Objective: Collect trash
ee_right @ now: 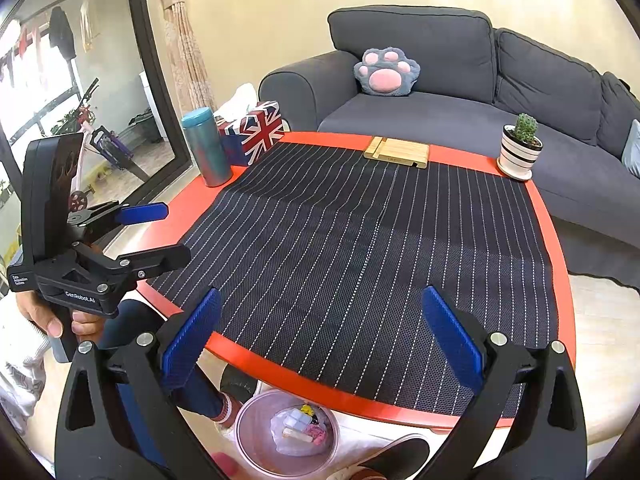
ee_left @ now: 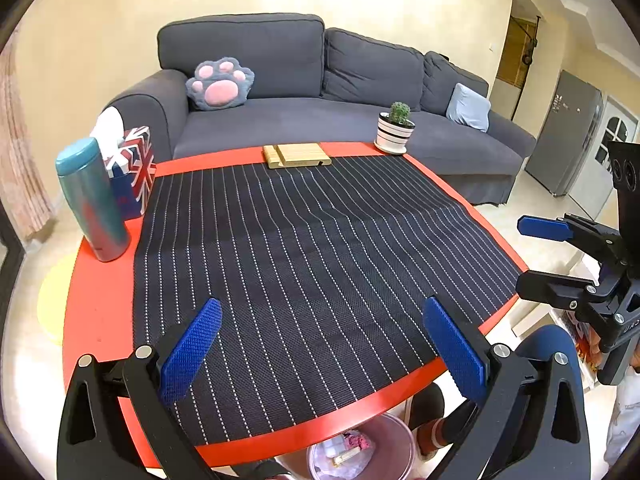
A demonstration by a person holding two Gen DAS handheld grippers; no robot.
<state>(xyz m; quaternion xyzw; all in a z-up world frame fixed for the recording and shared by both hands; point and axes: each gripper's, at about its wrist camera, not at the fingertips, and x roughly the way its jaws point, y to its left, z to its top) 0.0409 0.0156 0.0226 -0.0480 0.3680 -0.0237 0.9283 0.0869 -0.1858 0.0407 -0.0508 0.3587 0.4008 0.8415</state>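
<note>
Both the left gripper point(ee_left: 320, 344) and the right gripper point(ee_right: 320, 336) are spread wide, empty, above the table edge point(ee_right: 280, 368). Trash point(ee_right: 300, 428) lies in the bin point(ee_right: 248, 440) below them.

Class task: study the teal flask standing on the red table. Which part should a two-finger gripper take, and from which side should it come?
Grip the teal flask at mid-body, fingers level, from the open mat side. It stands upright and is a smooth cylinder, so opposite walls offer parallel faces. The flag tissue box sits close beside it, so I would avoid that side.
</note>
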